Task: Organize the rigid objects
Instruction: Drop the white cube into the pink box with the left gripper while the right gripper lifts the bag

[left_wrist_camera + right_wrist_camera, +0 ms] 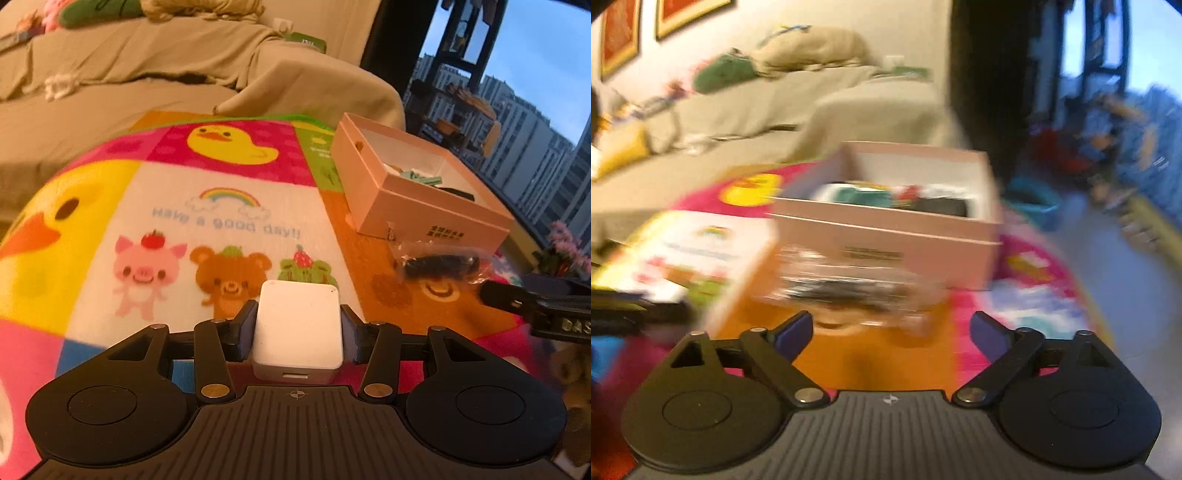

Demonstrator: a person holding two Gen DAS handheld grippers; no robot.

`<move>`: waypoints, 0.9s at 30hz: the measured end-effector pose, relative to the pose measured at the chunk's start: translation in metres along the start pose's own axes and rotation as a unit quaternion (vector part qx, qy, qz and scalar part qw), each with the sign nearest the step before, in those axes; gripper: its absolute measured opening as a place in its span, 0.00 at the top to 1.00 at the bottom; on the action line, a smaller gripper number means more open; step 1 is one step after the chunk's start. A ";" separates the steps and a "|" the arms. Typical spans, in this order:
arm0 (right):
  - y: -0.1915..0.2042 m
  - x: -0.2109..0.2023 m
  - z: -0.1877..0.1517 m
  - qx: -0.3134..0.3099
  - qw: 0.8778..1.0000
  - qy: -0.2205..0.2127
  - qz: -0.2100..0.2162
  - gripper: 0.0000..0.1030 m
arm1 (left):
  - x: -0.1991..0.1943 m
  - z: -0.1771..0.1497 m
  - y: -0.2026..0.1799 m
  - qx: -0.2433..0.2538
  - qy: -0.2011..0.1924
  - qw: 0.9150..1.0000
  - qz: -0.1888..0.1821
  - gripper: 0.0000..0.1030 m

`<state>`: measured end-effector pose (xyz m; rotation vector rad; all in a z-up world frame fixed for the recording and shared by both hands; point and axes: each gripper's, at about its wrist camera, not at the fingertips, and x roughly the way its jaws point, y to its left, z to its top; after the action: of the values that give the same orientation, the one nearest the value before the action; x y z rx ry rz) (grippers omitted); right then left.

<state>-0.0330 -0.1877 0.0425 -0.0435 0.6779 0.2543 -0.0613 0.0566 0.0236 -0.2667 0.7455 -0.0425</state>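
The blanket [207, 206] in the left wrist view carries the mirrored words "Have a good day!" under a rainbow, with a pig, a bear and ducks. The left hand-held gripper [297, 325] holds a white charger [298, 325] between its pads, low in the middle of the frame. At the upper right stands the open pink box [413, 199] with small print I cannot read; a plastic bag [439, 264] with something black inside lies just in front of it. The blurred right wrist view shows the right hand-held gripper [892, 332] wide apart and empty, facing the box [886, 236] and bag [857, 288].
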 end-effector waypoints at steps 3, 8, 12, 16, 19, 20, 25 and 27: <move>0.011 0.013 0.013 0.023 1.000 0.013 0.013 0.08 | -0.003 -0.005 0.004 0.006 -0.007 1.000 -0.012 0.50; 0.026 0.054 0.026 0.019 0.999 0.033 -0.026 0.02 | -0.007 -0.016 0.011 -0.018 -0.038 0.999 -0.031 0.50; 0.032 0.071 0.020 -0.009 0.999 0.047 -0.018 0.00 | -0.007 -0.013 0.013 -0.032 -0.034 0.998 -0.038 0.50; 0.035 0.064 0.012 -0.036 0.999 0.041 -0.002 0.03 | -0.010 -0.014 0.001 -0.016 -0.029 0.999 -0.011 0.50; 0.032 0.048 0.006 -0.043 0.998 0.039 0.006 0.12 | -0.014 -0.019 -0.005 0.010 -0.029 1.000 0.003 0.51; 0.029 0.039 0.003 -0.037 0.999 0.037 0.010 0.13 | -0.016 -0.021 -0.007 0.022 -0.030 0.999 0.004 0.51; 0.016 -0.014 0.001 -0.034 0.999 -0.020 0.014 0.13 | -0.021 -0.025 -0.011 0.045 -0.022 0.999 -0.012 0.52; 0.010 -0.037 0.002 -0.043 0.998 -0.050 0.003 0.12 | -0.020 -0.021 -0.014 0.046 -0.011 0.999 -0.027 0.52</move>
<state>-0.0620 -0.1857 0.0671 -0.1095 0.5671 0.2898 -0.0899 0.0411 0.0255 -0.1996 0.7123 -0.1247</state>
